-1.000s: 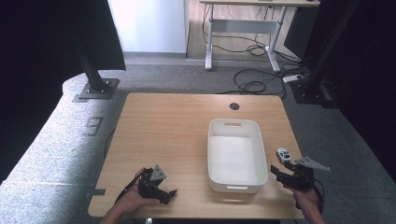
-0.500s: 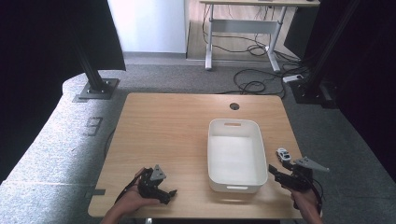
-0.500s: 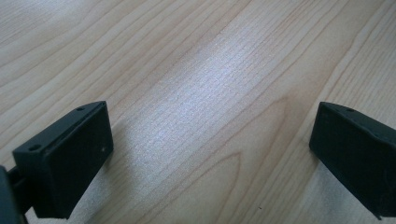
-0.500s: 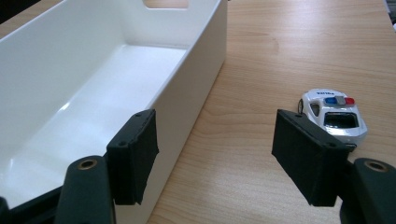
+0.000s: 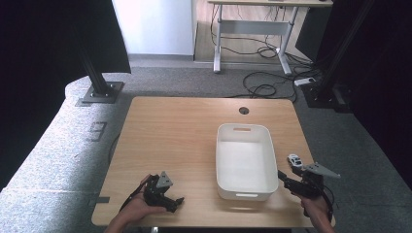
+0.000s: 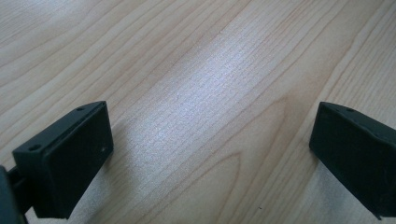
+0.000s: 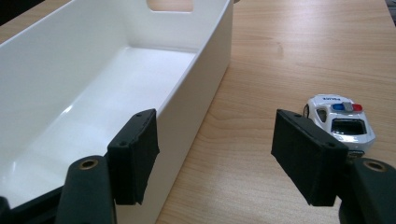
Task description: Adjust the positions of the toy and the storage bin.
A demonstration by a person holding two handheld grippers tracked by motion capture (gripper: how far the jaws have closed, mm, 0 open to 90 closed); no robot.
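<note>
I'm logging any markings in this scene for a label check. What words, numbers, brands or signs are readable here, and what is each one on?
"POLICE": appears to be the dark lettering on the white toy police car, seen upside down in the right gripper view; it is small and blurred, so this reading is uncertain.
White tub: no text visible.
Table: no text visible.
Left gripper and right gripper: no readable markings.
</note>
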